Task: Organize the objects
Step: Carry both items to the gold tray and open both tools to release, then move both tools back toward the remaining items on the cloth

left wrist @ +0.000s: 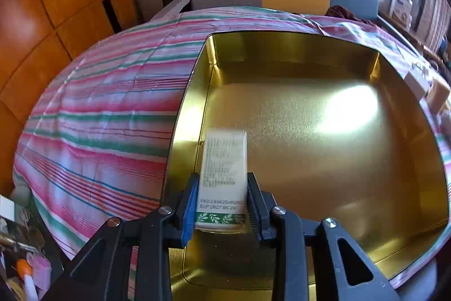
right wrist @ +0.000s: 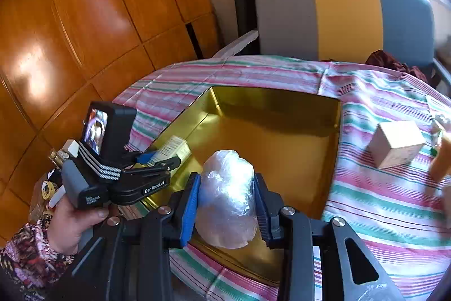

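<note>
A gold metal tin (left wrist: pixel 310 148) lies open on the striped cloth; it also shows in the right wrist view (right wrist: pixel 282 137). My left gripper (left wrist: pixel 222 188) is shut on a white carton with green leaf print (left wrist: pixel 222 168) and holds it over the tin's left side, close to the wall. The right wrist view shows that gripper (right wrist: pixel 160 157) and the carton (right wrist: pixel 172 147) at the tin's left edge. My right gripper (right wrist: pixel 227 193) is shut on a clear plastic-wrapped bundle (right wrist: pixel 228 196) above the tin's near edge.
A beige cardboard box (right wrist: pixel 397 143) sits on the striped cloth (right wrist: pixel 380 202) right of the tin, with an orange object (right wrist: pixel 441 160) further right. A grey, yellow and blue chair (right wrist: pixel 338 19) stands behind the table. Wooden cabinets (right wrist: pixel 84 19) are on the left. Clutter (left wrist: pixel 22 258) lies below the table's left edge.
</note>
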Tool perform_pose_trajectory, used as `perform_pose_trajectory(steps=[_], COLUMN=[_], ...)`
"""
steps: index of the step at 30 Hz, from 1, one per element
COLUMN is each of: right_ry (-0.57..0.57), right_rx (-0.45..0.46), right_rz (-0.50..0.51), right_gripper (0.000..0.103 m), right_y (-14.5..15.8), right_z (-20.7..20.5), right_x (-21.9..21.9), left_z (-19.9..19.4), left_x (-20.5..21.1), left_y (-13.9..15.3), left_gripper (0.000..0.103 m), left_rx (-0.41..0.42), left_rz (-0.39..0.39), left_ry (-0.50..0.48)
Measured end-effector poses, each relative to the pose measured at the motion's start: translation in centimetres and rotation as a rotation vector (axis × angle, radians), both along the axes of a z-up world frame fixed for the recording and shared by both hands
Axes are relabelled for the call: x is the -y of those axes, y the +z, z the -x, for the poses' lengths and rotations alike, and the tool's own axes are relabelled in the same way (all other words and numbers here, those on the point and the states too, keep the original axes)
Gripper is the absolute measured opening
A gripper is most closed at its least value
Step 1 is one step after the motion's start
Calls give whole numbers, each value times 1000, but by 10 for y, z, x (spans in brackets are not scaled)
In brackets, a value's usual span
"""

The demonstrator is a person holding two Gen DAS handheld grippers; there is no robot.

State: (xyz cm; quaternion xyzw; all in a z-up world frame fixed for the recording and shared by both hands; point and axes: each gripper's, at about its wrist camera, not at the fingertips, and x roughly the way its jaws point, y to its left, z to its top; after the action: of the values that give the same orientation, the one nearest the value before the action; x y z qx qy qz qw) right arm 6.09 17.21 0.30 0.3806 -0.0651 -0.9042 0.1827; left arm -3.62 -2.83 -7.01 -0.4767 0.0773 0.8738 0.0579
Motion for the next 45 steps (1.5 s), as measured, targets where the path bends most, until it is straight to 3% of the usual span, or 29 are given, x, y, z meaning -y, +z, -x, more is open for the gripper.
perform_pose_trajectory(steps=[6,11,15,20,22,24,25,31,45], right_ry=[29,59,94,130,143,143,144,125,9], right_rx=[48,98,120,172,189,177,169,106,-11], right_rz=[-10,-48,-75,-52,-36,-18,-8,7,-81], right_gripper=[39,39,39,40,56,73,76,76,76], right_y=[-17,-32,-41,-54,-58,-57,-56,-41,-8], right_z=[11,25,35,46,48,45,44,26,20], right_x=[22,45,66,86,92,96,97,87,56], left_z=[2,1,-3,1,1,0,1,0,-5], left_x=[16,44,61,76,79,80,81,78,54], left_y=[20,49,69,80,81,80,80,78,76], left_gripper=[33,34,36,37,37,37,37,37,37], left_rx=[15,-38,-100,-115,-114,-116,-115,-110,-94], left_rz=[-114,-225,-236,-258,-264,-271,-271,-267,-299], left_ry=[17,115,180,224,236,243,247,242,162])
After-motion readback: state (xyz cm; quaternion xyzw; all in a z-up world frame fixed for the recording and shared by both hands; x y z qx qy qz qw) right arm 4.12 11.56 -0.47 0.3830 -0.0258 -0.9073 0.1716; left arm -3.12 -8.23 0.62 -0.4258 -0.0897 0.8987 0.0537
